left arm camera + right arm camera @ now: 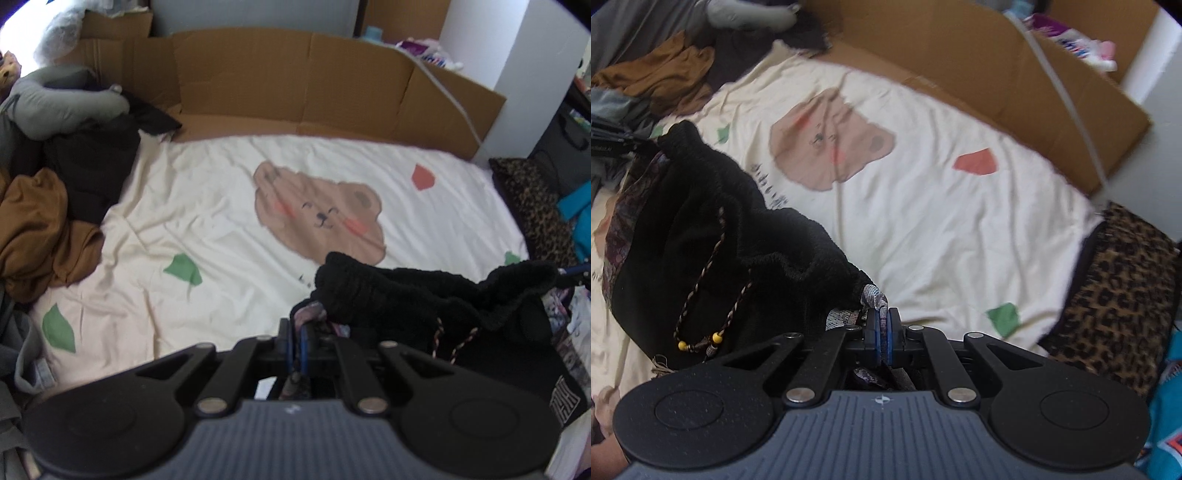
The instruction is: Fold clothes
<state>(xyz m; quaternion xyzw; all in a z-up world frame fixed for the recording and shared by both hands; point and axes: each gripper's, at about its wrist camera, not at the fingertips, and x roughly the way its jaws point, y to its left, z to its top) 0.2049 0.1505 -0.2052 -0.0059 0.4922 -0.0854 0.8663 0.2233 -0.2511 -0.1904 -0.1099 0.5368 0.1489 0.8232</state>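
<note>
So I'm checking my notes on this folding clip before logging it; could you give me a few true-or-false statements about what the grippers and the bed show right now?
1. Both grippers are clamped on the black garment. True: the left gripper and the right gripper each pinch its patterned edge.
2. The bedsheet is plain white. False: it is cream with a bear face and green and red shapes.
3. A brown garment lies crumpled at the left side of the bed. True.
4. The black garment is folded flat on the sheet. False: it is bunched and held up between the grippers.
5. Cardboard stands behind the bed. True.
</note>
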